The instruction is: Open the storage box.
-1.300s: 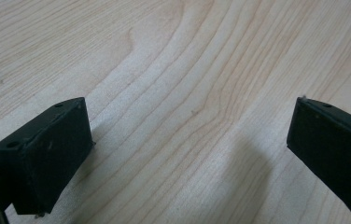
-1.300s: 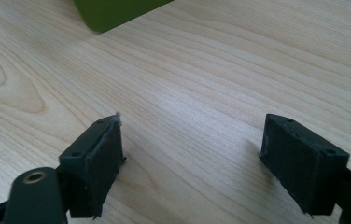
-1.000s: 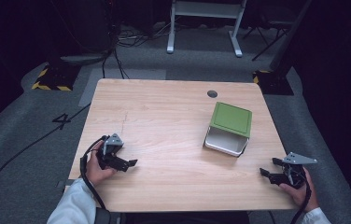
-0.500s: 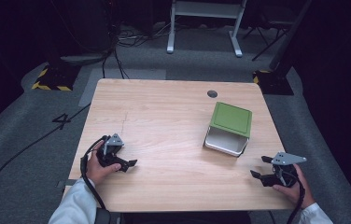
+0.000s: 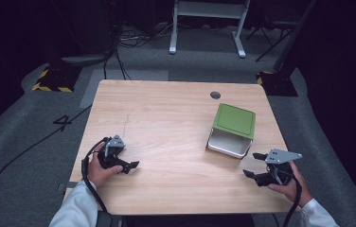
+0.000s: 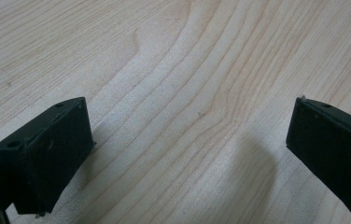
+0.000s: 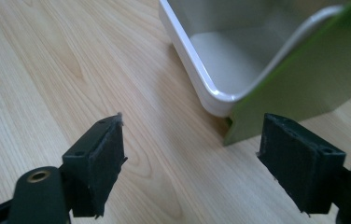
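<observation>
Where the right gripper (image 7: 190, 154) spreads wide, empty jaws: white container (image 7: 220, 51) just ahead, green lid (image 7: 313, 79) askew atop. Left gripper (image 6: 187, 154): wide, empty, over bare counter (image 6: 173, 70).

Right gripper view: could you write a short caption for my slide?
Open right tool faces a white box with a green lid leaning on it, on a wooden table.

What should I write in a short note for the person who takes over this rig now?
Left gripper: open, holding nothing, low over the bare table at its near left.
Right gripper: open, holding nothing, aimed at the near corner of the white container.
Green lid: resting askew on the container, one side open.
Done: nothing gripped yet.
Left: probably grip the lid and handle the container.
</observation>
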Action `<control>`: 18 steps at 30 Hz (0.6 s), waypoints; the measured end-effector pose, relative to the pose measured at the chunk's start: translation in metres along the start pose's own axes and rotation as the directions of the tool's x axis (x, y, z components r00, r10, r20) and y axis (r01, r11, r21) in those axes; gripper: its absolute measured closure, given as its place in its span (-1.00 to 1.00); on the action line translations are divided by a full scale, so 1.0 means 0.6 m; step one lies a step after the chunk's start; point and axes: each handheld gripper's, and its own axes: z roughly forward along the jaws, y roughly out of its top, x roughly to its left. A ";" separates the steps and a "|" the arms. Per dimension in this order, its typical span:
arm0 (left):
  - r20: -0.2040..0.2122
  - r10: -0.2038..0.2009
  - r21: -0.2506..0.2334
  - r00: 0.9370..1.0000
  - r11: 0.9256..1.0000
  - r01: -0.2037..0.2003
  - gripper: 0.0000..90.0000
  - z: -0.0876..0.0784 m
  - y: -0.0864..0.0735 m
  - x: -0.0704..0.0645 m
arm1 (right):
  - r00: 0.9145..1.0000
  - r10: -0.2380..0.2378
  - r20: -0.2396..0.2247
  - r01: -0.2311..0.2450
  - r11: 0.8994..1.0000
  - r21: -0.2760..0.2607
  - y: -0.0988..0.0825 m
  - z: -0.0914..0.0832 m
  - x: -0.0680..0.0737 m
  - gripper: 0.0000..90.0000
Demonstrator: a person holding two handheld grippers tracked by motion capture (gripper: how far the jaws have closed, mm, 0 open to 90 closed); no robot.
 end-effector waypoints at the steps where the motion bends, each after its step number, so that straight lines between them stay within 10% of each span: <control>1: 0.002 0.000 0.000 1.000 1.000 0.000 -0.99 0.000 0.000 0.000 | 1.000 -0.003 -0.005 0.003 1.000 -0.002 0.006 0.002 0.003 -0.50; 18: 0.005 -0.002 -0.006 1.000 1.000 0.002 -0.99 0.000 0.000 0.002 | 0.998 -0.057 -0.020 0.057 0.998 -0.017 0.045 0.047 0.028 -0.46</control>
